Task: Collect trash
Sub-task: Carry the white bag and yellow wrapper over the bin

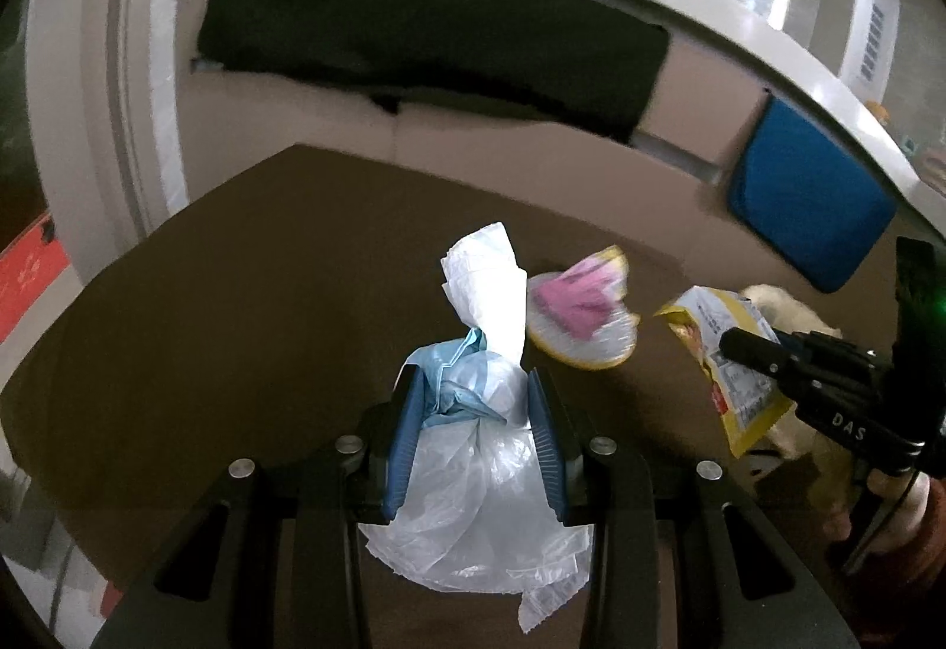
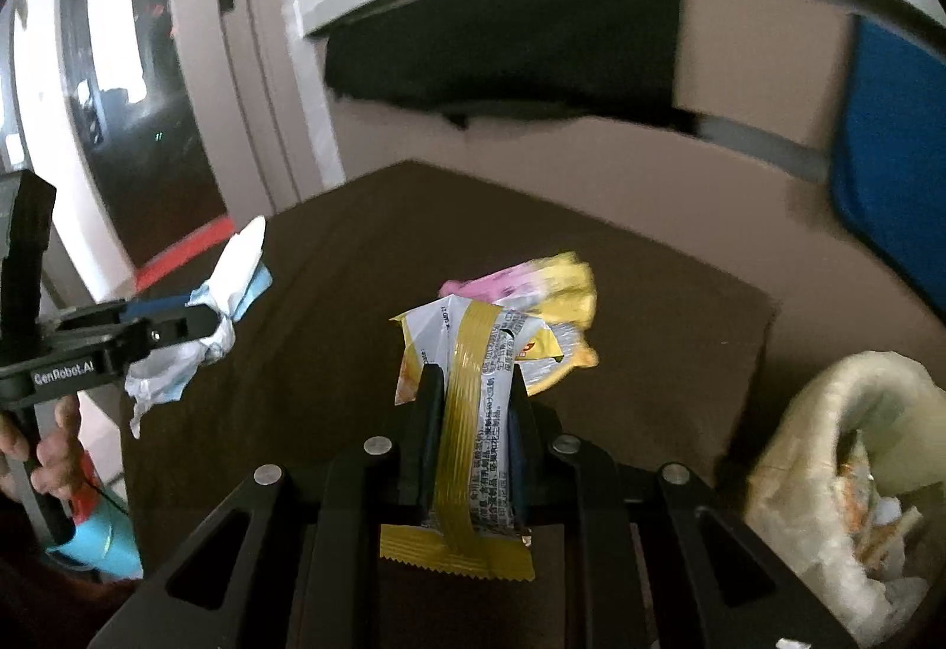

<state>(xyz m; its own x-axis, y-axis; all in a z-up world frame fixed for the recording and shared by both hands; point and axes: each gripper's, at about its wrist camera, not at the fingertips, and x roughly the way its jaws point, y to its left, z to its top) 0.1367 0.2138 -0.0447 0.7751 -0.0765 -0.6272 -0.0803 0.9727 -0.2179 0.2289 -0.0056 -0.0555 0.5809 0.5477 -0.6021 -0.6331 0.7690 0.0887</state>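
Rightward, wrappers are seen inside a beige bag (image 2: 839,477) beside the brown table (image 2: 650,306); a yellow wrapper (image 2: 473,412) is clamped by the right gripper (image 2: 473,389), crumpled white plastic (image 1: 479,401) by the left gripper (image 1: 476,389), above bare tabletop

A white and pale-blue plastic bag (image 1: 479,412) sits between blue-padded fingers (image 1: 408,436); the snack wrapper (image 2: 473,412) is yellow and silver; another wrapper (image 1: 582,309) pink and yellow, on a brown counter (image 1: 236,294).
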